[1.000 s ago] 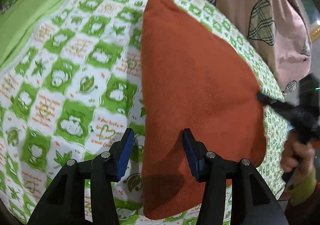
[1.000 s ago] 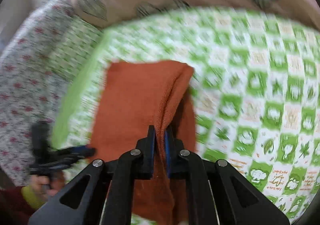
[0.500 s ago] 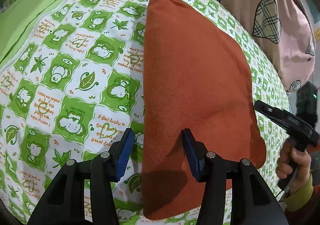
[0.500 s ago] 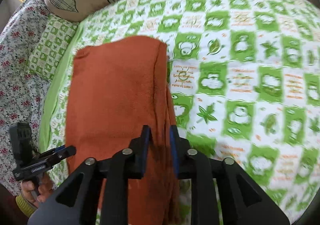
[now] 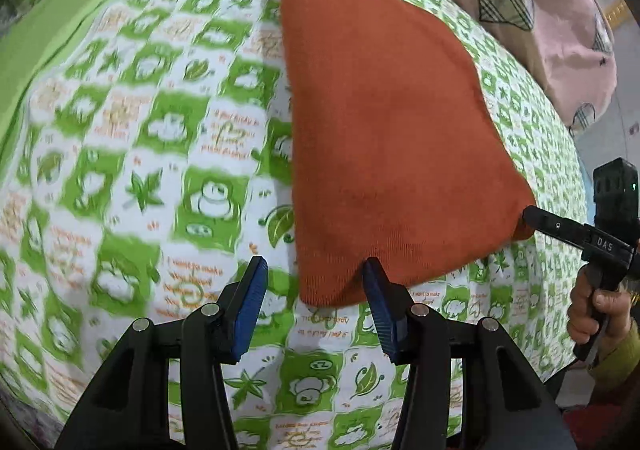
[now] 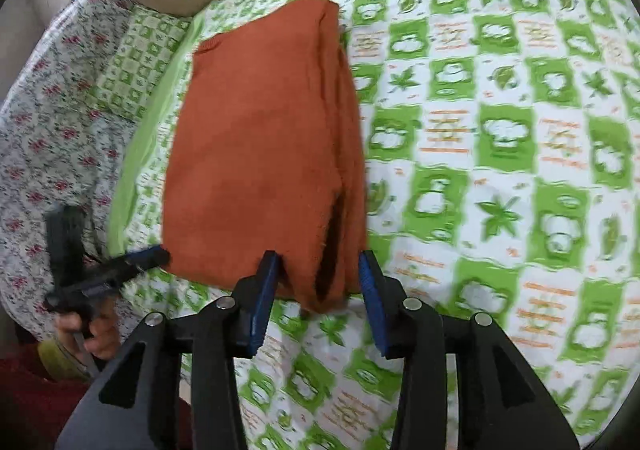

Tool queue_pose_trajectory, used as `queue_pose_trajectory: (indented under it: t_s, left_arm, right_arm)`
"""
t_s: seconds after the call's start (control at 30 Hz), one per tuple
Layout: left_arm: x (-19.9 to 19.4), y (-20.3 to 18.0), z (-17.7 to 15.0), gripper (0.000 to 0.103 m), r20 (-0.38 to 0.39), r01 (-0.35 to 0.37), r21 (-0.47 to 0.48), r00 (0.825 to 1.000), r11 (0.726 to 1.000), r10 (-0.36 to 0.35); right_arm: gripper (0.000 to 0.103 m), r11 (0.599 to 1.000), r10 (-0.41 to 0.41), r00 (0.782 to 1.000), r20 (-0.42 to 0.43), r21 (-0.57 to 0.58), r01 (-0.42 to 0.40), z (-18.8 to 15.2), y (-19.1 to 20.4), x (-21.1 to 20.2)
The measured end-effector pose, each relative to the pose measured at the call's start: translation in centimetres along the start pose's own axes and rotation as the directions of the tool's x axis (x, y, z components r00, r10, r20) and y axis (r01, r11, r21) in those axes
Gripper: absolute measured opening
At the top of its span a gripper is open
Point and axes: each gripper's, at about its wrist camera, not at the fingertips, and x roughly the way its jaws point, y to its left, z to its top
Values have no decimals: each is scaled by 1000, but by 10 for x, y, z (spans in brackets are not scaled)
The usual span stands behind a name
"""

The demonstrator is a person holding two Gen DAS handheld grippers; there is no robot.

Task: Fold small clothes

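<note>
The orange cloth [image 6: 260,146] lies folded into a layered rectangle on the checked bed [image 6: 500,130]; the fold looks all but done; the right gripper [image 6: 316,298] is opening, its jaws clear of the near edge; the left gripper [image 5: 316,306] is spread, holding nothing.

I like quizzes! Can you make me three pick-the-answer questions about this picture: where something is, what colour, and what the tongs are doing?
1. Where does the folded cloth lie?
A. on the checked sheet
B. on the floor
C. in a basket

2. What colour is the cloth?
A. blue
B. rust orange
C. yellow

3. What are the right tongs doing?
A. pinching the cloth
C. standing apart from it
B. holding a cup

Answers: 1 A, green-and-white squares surround it. 2 B, orange all over. 3 C, the tongs are opening, pads off the cloth's corner between them.
</note>
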Motion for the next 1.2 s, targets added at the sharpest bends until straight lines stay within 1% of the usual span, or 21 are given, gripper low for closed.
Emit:
queue_pose_trajectory:
  t_s: [0.03, 0.07, 0.1, 0.13, 0.17, 0.2, 0.27, 0.33, 0.37, 0.43, 0.5, 0.63, 0.7, 0.77, 0.8, 0.87, 0.93, 1.03, 1.13, 1.17, 1.2]
  left_arm:
    - [1, 1, -1, 50, 10, 7, -20, 1000, 1000, -7]
    - [2, 2, 0, 50, 14, 12, -39, 1000, 999, -11]
    - [4, 3, 1, 48, 10, 7, -57, 1000, 998, -7]
    - [6, 3, 2, 45, 6, 1, -67, 1000, 998, -1]
    - [8, 3, 3, 41, 1, -1, -68, 1000, 998, 1]
    - [9, 1, 4, 39, -2, -3, -65, 1000, 998, 3]
    - [9, -5, 4, 36, 1, -6, -52, 1000, 999, 6]
    - [14, -13, 4, 35, -6, -22, -41, 1000, 999, 22]
    - [17, -15, 4, 34, -11, -33, -37, 999, 999, 32]
    - [19, -15, 4, 34, -14, -34, -41, 999, 999, 34]
    - [22, -12, 3, 35, -13, -25, -45, 1000, 999, 25]
    - [21, -7, 2, 35, -11, -16, -40, 1000, 999, 16]
    - [17, -5, 2, 35, -15, -15, -31, 1000, 999, 14]
    - [9, -3, 1, 35, -15, -18, -7, 1000, 1000, 17]
    - [2, 0, 0, 34, -11, -18, 5, 1000, 1000, 18]
    - [-8, 2, 1, 34, 7, -3, 11, 1000, 1000, 3]
    - [-19, 4, 6, 34, 33, 16, 11, 999, 1000, -16]
    - [-34, 2, 21, 34, 82, 55, 17, 995, 998, -57]
    - [-41, -5, 44, 34, 123, 115, 35, 985, 993, -118]
    - [-40, -9, 53, 34, 133, 113, 49, 984, 992, -118]
    - [-39, -13, 63, 34, 145, 93, 65, 984, 994, -101]
  right_arm:
    - [29, 1000, 25, 1000, 2, -8, -25, 2, 2, 3]
    - [5, 999, 32, 999, -6, -16, -32, 5, 6, 6]
    - [5, 999, 30, 999, -17, -29, -31, 7, 10, 6]
    - [5, 998, 29, 1000, 1, -53, -29, 11, 17, 0]
    - [5, 996, 46, 998, 34, -80, -44, 14, 24, -11]
    - [5, 992, 54, 996, 70, -118, -45, 16, 32, -24]
    - [5, 985, -9, 997, 76, -173, 22, 16, 40, -28]
    - [5, 968, -116, 992, 38, -222, 122, 10, 37, -15]
    - [4, 961, -156, 988, 18, -229, 156, 6, 32, -6]
    - [4, 953, -211, 977, -20, -226, 201, -2, 20, 11]
    - [4, 951, -234, 972, -27, -215, 223, -7, 12, 20]
    - [6, 955, -248, 969, -12, -171, 242, -6, 8, 23]
    - [14, 957, -248, 969, -21, -162, 241, -4, 11, 23]
    - [19, 967, -228, 973, -33, -122, 223, -3, 8, 14]
    - [19, 971, -218, 976, -29, -102, 214, -2, 6, 8]
    - [19, 980, -187, 982, -3, -64, 186, -4, 4, -6]
    - [19, 988, -152, 988, 41, -36, 153, 4, 5, -19]
    - [19, 991, -122, 987, 104, -39, 127, 16, 12, -30]
    - [19, 994, -89, 988, 128, -56, 96, 37, 28, -24]
    - [19, 993, -93, 987, 130, -67, 102, 42, 34, -20]
    - [19, 991, -96, 986, 134, -80, 107, 48, 38, -15]
